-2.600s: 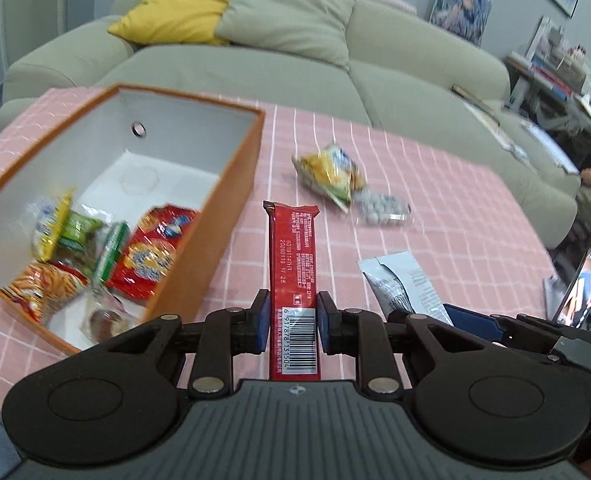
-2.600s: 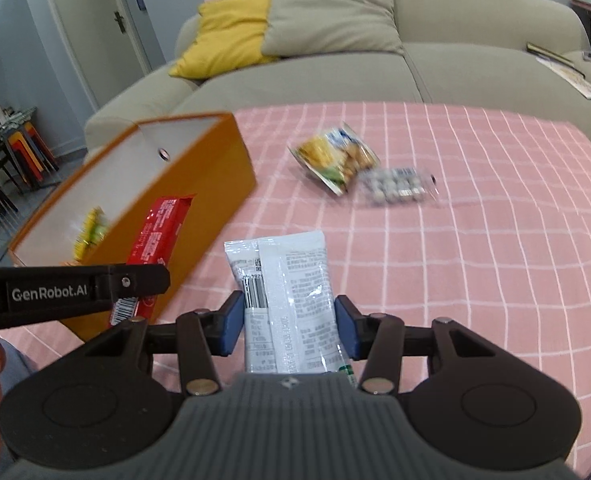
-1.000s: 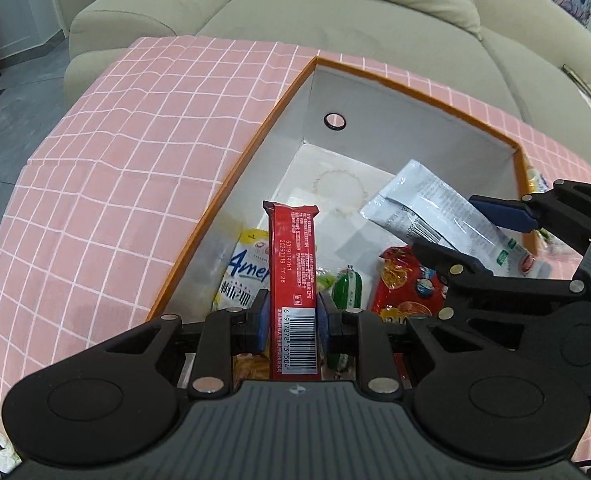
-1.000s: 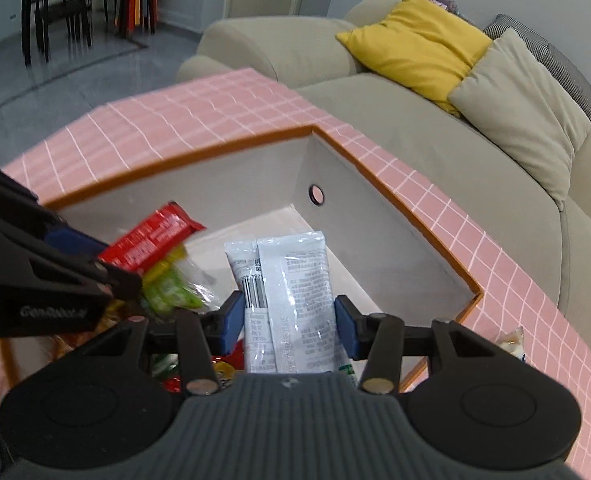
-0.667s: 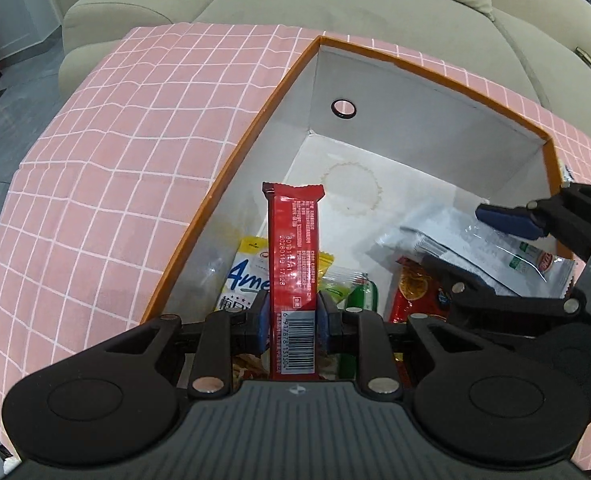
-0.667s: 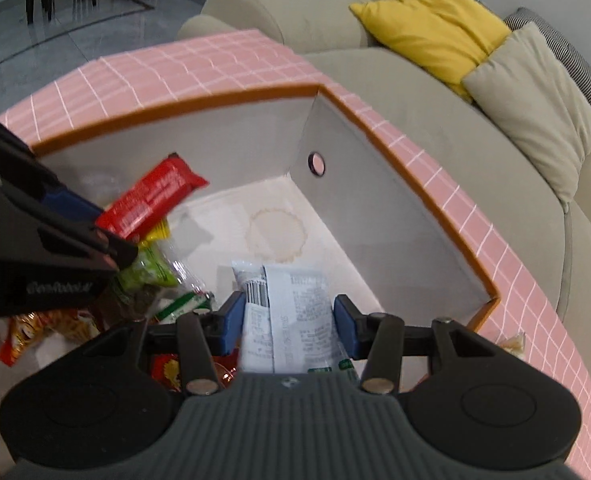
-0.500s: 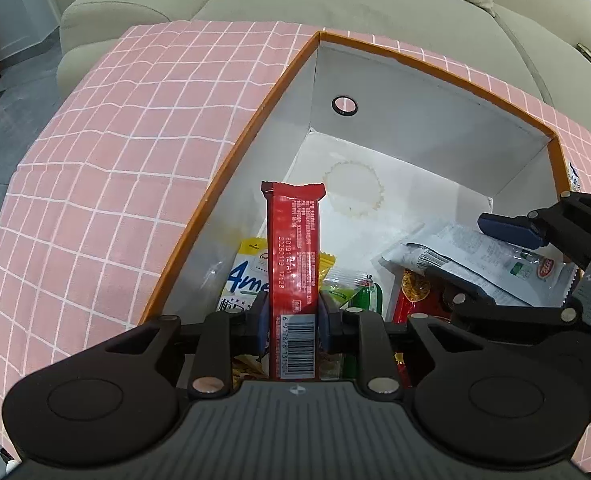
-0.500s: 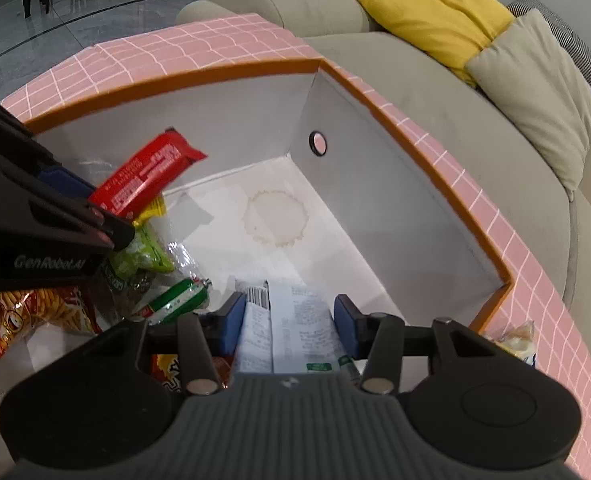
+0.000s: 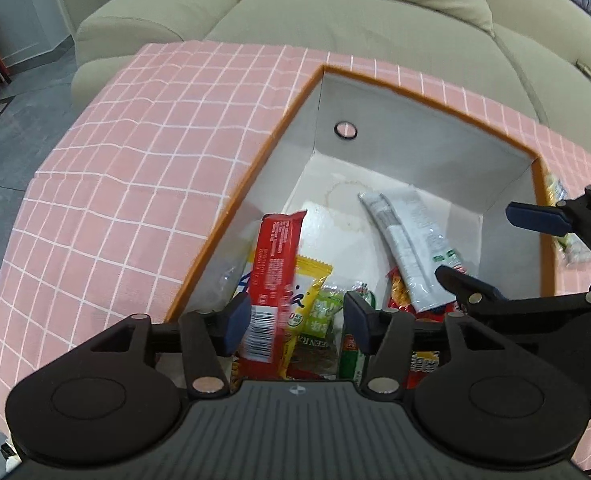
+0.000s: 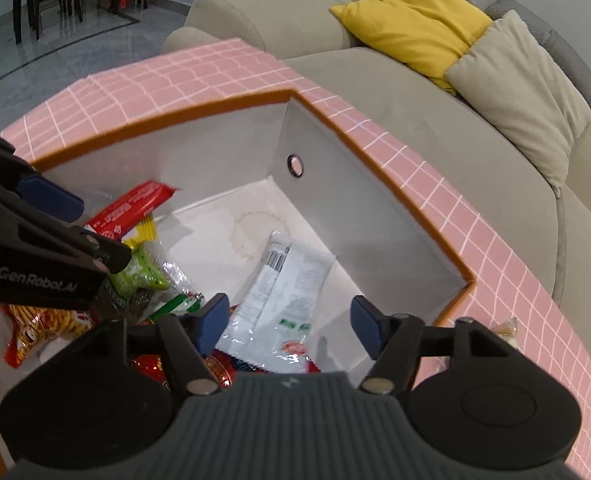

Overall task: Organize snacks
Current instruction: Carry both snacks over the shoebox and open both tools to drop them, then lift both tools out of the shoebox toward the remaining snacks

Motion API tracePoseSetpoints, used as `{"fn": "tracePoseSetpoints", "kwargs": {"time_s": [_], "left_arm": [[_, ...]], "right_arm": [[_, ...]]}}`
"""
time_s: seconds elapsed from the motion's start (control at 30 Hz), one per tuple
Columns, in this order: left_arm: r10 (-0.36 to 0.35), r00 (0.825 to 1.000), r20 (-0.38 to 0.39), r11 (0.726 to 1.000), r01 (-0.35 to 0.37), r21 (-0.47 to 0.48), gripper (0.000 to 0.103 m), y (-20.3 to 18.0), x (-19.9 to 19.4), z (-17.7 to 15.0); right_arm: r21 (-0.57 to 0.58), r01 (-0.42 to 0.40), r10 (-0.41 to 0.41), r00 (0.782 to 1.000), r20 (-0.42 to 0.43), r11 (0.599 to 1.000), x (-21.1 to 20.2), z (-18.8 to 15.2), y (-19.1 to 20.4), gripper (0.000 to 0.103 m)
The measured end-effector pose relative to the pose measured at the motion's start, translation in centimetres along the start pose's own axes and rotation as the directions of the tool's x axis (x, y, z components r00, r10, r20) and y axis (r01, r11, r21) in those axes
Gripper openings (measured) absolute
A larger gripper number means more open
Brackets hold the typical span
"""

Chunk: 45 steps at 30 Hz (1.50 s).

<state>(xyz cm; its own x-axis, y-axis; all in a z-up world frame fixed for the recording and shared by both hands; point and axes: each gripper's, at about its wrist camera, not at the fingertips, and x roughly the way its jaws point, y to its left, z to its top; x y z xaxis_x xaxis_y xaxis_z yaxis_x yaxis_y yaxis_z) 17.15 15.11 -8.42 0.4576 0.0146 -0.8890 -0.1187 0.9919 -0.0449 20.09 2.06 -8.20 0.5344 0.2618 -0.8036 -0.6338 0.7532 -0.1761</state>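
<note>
As their jaws have just opened: left gripper [image 9: 297,316] and right gripper [image 10: 289,326], both wide apart, empty, above the orange box [image 9: 415,152].

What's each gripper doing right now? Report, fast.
Left gripper: open, jaws just opened; red bar blurred between them, no longer clamped.
Right gripper: open, jaws just opened; white packet lies released in the orange box.

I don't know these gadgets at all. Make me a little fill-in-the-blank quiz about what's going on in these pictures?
1. The snacks are going into an ____ box with grey inner walls.
2. The red bar sits between the left gripper's jaws, which are ____.
3. The white packet lies ____ the box, below the right gripper.
4. The tablecloth is ____ with white lines.

Answers: orange; open; inside; pink
</note>
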Motion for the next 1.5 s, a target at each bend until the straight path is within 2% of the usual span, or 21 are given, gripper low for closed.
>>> {"fn": "tracePoseSetpoints", "kwargs": {"time_s": [0.37,0.77,0.93,1.13,1.27,1.5], "left_arm": [[-0.005,0.996,0.087,0.999,0.008,-0.036,0.067,-0.5,-4.0,-0.4],[-0.046,0.985,0.167,0.997,0.054,-0.049,0.067,-2.4,-7.8,-2.8],[-0.078,0.975,0.206,0.996,0.085,-0.024,0.067,-3.9,-9.5,-4.1],[-0.11,0.964,0.243,0.994,0.107,0.027,0.067,-6.4,-11.0,-5.9],[-0.154,0.955,0.252,0.988,0.147,0.048,0.065,-8.0,-11.4,-6.9],[-0.211,0.95,0.229,0.977,0.198,0.076,0.057,-10.9,-11.0,-8.5]], "right_arm": [[0.12,-0.007,0.0,0.998,0.059,0.993,-4.6,-0.8,-2.2,0.078],[0.24,-0.042,0.011,0.991,0.131,0.97,-9.6,-4.0,-3.6,0.082],[0.282,-0.056,0.006,0.984,0.178,0.958,-11.7,-6.3,-4.0,0.082],[0.326,-0.043,-0.033,0.974,0.224,0.944,-14.0,-9.9,-4.6,0.082],[0.369,-0.028,-0.067,0.968,0.241,0.929,-15.1,-12.7,-5.1,0.082],[0.416,0.015,-0.11,0.972,0.206,0.909,-15.2,-17.4,-5.8,0.082]]}}
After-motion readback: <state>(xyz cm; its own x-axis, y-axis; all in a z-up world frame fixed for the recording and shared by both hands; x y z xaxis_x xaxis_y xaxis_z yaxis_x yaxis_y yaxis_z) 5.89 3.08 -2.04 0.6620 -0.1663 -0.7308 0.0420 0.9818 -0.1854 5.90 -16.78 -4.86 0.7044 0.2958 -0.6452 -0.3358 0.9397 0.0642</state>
